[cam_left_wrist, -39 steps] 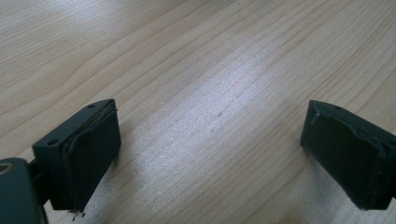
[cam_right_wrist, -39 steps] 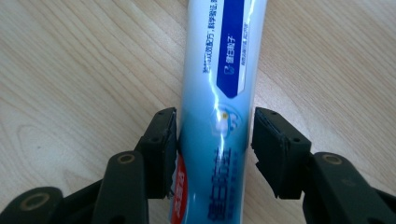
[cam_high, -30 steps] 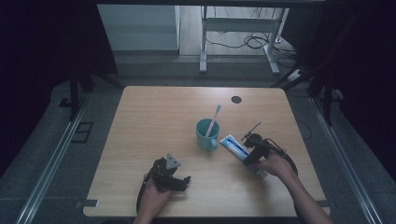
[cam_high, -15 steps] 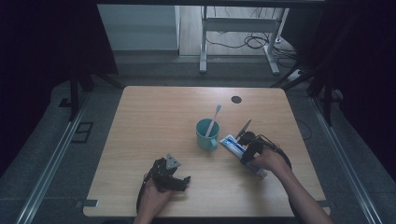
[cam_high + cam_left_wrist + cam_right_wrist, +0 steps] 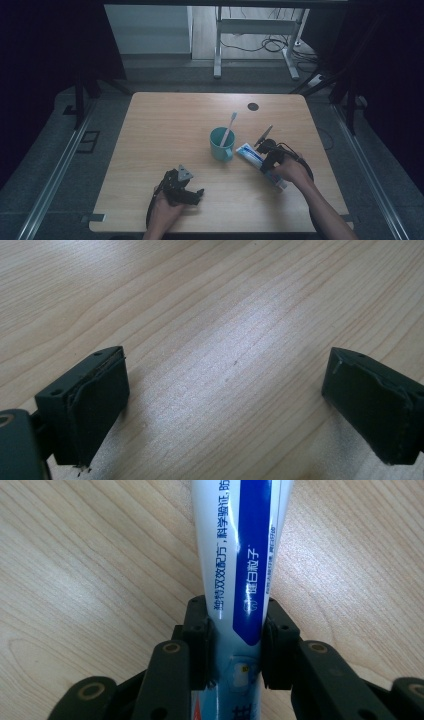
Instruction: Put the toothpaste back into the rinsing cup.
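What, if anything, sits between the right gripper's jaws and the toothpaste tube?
Nothing visible. In the right gripper view the right gripper has just been closing, and both pads press the sides of the toothpaste tube, which lies flat on the table. The cup stands apart beside it.

On the light wooden table [image 5: 165, 125] we see a teal mug [image 5: 220, 144] holding an upright white toothbrush [image 5: 229, 128]; just right of it lies a blue-and-white toothpaste tube [image 5: 252, 156], between our right hand-held gripper's [image 5: 270, 156] jaws.
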Action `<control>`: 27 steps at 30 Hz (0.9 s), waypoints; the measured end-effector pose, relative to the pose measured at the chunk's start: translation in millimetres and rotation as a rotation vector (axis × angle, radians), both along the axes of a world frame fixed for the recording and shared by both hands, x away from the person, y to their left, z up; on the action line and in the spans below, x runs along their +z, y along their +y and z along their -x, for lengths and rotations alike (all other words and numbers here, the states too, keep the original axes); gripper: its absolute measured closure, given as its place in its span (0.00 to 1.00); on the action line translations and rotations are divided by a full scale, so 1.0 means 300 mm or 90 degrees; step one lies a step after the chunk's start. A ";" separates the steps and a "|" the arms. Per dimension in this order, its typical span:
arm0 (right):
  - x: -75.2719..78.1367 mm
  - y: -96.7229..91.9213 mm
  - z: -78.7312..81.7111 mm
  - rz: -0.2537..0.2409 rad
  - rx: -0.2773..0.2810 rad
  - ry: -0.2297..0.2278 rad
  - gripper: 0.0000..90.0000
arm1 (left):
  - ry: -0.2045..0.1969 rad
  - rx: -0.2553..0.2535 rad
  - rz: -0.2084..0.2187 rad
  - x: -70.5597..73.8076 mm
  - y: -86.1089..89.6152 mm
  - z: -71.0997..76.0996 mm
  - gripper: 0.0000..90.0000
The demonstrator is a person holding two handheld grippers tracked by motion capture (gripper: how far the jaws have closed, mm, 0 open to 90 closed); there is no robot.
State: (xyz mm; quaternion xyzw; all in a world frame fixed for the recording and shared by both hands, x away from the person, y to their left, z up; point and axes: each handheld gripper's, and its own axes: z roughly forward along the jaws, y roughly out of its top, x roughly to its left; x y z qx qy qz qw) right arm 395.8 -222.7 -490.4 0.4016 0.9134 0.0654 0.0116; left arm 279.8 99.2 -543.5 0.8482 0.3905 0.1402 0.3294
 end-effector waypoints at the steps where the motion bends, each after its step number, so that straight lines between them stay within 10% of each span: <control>1: 0.000 -0.003 0.000 -0.003 -0.002 0.000 0.78 | 0.000 0.000 0.000 0.000 0.000 0.000 0.06; 27: 0.087 -0.114 0.080 -0.125 -0.024 -0.115 0.79 | 0.001 0.002 0.001 0.000 -0.001 0.001 0.06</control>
